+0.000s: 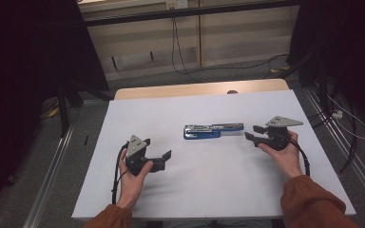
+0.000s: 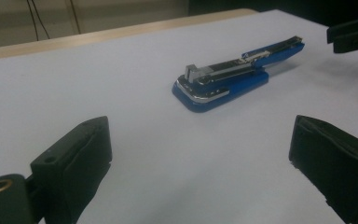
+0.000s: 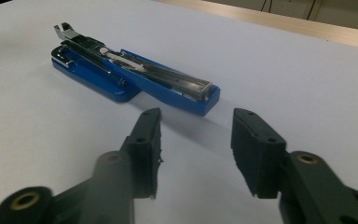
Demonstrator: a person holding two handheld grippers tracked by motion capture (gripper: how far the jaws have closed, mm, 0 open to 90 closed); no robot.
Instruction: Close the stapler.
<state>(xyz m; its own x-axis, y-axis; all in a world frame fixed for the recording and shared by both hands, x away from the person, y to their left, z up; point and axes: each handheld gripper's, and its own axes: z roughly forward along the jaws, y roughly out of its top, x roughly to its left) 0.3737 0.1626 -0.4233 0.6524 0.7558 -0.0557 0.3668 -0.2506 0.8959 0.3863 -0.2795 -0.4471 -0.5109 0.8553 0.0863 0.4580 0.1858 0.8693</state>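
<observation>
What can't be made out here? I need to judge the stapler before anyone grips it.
- Blue stapler: whether staples are loaded, too small in the high view, dim in the right gripper view.
- Stapler's underside: against the table.
- Left gripper: jaw tips cut off by the frame's bottom edge.

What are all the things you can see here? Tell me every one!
stapler: one, blue with silver metal, swung open flat, middle of the table between the two grippers
table: one, white top with a wooden far edge
cables: several, black, on the floor behind and to the right of the table
left gripper: one, black, jaws wide open, nothing between them, left of the stapler
right gripper: one, black, jaws partly open, nothing between them, close to the stapler's right end
sleeves: two, orange-brown, bottom edge
</observation>
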